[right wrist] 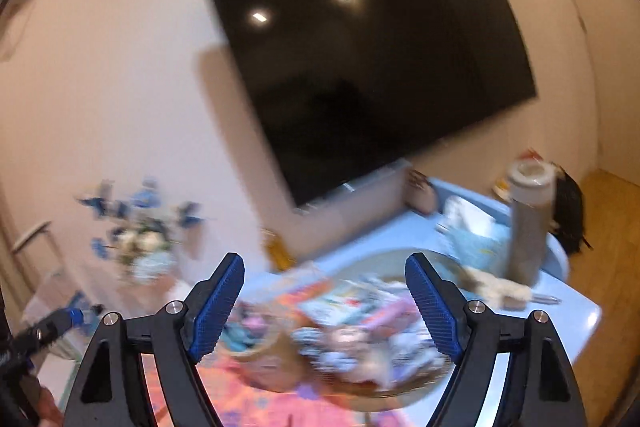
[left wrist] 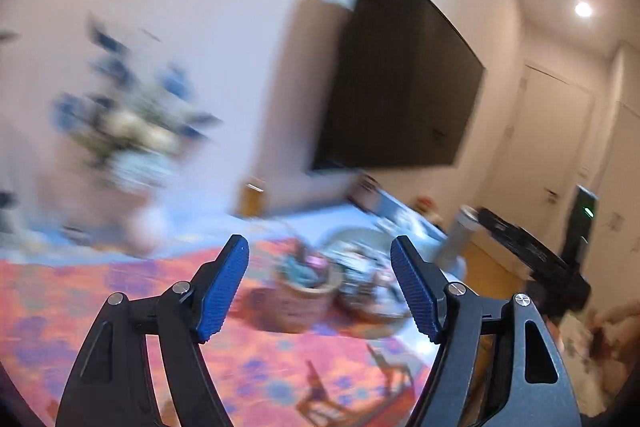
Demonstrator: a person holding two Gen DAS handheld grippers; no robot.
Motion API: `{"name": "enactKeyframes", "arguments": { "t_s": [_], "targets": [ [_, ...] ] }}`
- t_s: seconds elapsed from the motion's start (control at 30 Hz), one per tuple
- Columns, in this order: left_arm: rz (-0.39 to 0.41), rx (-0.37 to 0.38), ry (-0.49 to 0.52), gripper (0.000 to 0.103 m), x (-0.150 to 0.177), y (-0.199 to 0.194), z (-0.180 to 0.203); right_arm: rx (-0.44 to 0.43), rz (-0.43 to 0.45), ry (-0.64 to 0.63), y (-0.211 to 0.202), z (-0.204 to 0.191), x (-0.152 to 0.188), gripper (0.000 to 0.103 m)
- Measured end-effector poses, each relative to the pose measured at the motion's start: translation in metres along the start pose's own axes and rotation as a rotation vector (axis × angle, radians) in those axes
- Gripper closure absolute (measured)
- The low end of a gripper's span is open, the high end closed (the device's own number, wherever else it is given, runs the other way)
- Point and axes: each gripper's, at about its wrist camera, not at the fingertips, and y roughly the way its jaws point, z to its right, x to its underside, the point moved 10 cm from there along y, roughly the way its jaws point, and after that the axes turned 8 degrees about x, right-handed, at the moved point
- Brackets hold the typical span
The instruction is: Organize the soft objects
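Both views are motion-blurred. A small woven basket [left wrist: 304,295] holding soft blue and pink items stands on an orange patterned cloth [left wrist: 120,307]; it also shows in the right wrist view [right wrist: 260,355]. Beside it a round tray [left wrist: 372,291] holds a pile of small colourful soft objects; the tray rim shows in the right wrist view [right wrist: 400,393] too. My left gripper [left wrist: 320,271] is open and empty, raised above and short of the basket. My right gripper [right wrist: 325,291] is open and empty, raised above the tray.
A light blue table [right wrist: 580,323] carries a tall grey cylinder [right wrist: 528,227] and a beige soft item [right wrist: 500,289]. A vase of blue and white flowers [right wrist: 144,239] stands at left. A large black TV [right wrist: 372,75] hangs on the wall. Wooden floor [right wrist: 608,227] lies at right.
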Motion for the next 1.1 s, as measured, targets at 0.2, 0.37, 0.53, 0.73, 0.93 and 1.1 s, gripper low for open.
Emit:
{"name": "enactKeyframes", "arguments": {
  "t_s": [0.2,0.37,0.53,0.73,0.93,1.1],
  "targets": [
    [0.071,-0.148,-0.030,0.031,0.002,-0.098,-0.053,-0.186,0.064,-0.073,-0.037,-0.112,0.031,0.010],
    [0.105,-0.366,-0.037,0.004,0.047,-0.101,-0.112,-0.242,-0.031,-0.256,-0.013,-0.201,0.105,0.008],
    [-0.022,-0.375,-0.165,0.004,0.120,-0.041,-0.185,0.024,0.024,-0.473,0.058,-0.222,0.190,0.000],
    [0.017,-0.653,-0.119,0.004,0.157,-0.012,-0.243,-0.001,-0.148,-0.496,0.121,-0.229,0.259,0.000],
    [-0.075,-0.622,-0.146,0.004,0.181,0.008,-0.261,-0.028,-0.240,-0.544,0.130,-0.233,0.292,0.000],
    [-0.038,-0.599,-0.227,0.004,0.186,-0.003,-0.269,-0.024,-0.250,-0.536,0.132,-0.232,0.294,0.000]
  ]
}}
